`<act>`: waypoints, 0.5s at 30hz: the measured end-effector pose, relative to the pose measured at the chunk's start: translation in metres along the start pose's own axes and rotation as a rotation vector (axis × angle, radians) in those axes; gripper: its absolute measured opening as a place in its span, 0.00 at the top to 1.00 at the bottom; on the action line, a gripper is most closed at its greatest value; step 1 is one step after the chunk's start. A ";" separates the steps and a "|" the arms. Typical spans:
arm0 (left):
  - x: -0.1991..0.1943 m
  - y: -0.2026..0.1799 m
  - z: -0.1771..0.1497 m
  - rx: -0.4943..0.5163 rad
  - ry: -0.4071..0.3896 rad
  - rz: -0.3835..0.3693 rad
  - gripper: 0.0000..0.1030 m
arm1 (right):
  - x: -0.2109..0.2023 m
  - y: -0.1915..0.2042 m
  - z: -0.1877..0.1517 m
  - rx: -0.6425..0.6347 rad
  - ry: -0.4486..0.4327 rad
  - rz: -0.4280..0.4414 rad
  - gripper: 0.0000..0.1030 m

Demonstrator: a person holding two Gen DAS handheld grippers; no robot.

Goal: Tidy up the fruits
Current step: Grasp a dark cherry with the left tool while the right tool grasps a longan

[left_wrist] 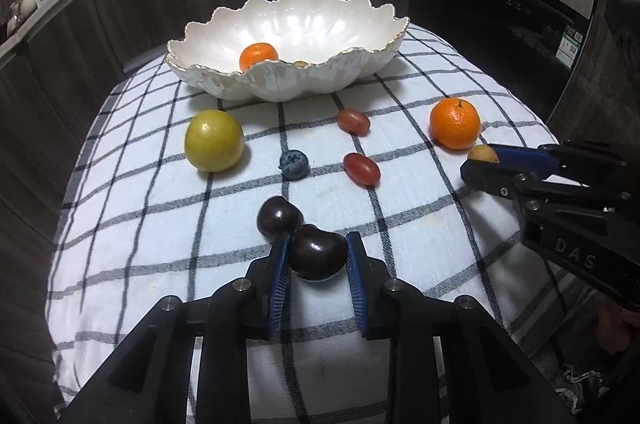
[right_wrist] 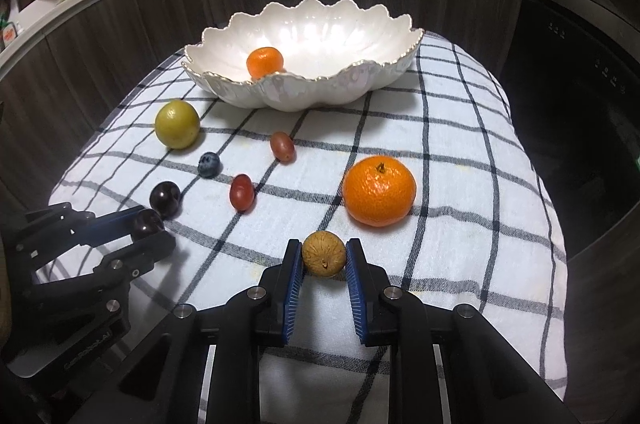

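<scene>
Fruit sorting looks early: only 1 small orange (left_wrist: 258,55) sits clearly in the white scalloped bowl (left_wrist: 224,36) at the far edge of the checked cloth (left_wrist: 120,224), plus a brownish sliver of something beside it that's too hidden to name. Nothing else in the bowl as far as I can see.

Left gripper (left_wrist: 318,256) is clamped on a dark cherry (left_wrist: 318,256) at the near edge of the cloth, both blue pads touching it; can't tell if it's lifted or on the cloth. Right gripper (right_wrist: 323,256) is pinching a small tan round fruit (right_wrist: 323,253) near the cloth's near-right side, just in front of the big orange (right_wrist: 379,190).

Left to move, judging by what lies loose on the cloth: 1 yellow-green citrus (left_wrist: 213,140) toward the left edge, 1 blueberry (left_wrist: 294,164), 2 red grapes (left_wrist: 353,120) (left_wrist: 361,168) mid-cloth, a 2nd dark cherry (left_wrist: 279,216) touching or just beside the held one, and the big orange toward the right edge. So 6 loose, 2 in grip, bowl mostly bare. Both held fruits presumably go to the bowl next; the far carry over the grapes is the only tricky bit.
</scene>
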State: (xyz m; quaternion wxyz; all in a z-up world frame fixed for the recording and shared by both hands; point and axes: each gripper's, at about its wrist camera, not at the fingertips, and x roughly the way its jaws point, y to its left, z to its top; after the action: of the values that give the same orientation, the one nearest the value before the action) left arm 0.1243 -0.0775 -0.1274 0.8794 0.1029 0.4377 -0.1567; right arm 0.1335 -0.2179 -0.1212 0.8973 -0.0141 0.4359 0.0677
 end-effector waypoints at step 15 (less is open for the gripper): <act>-0.012 0.014 0.022 -0.037 -0.037 0.007 0.72 | -0.013 0.000 0.029 0.003 -0.062 0.005 0.77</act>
State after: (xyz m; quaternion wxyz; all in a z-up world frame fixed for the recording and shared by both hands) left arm 0.1387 -0.0697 -0.1044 0.8896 0.0853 0.4239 -0.1473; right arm 0.1485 -0.2165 -0.0931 0.9102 -0.0098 0.4081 0.0699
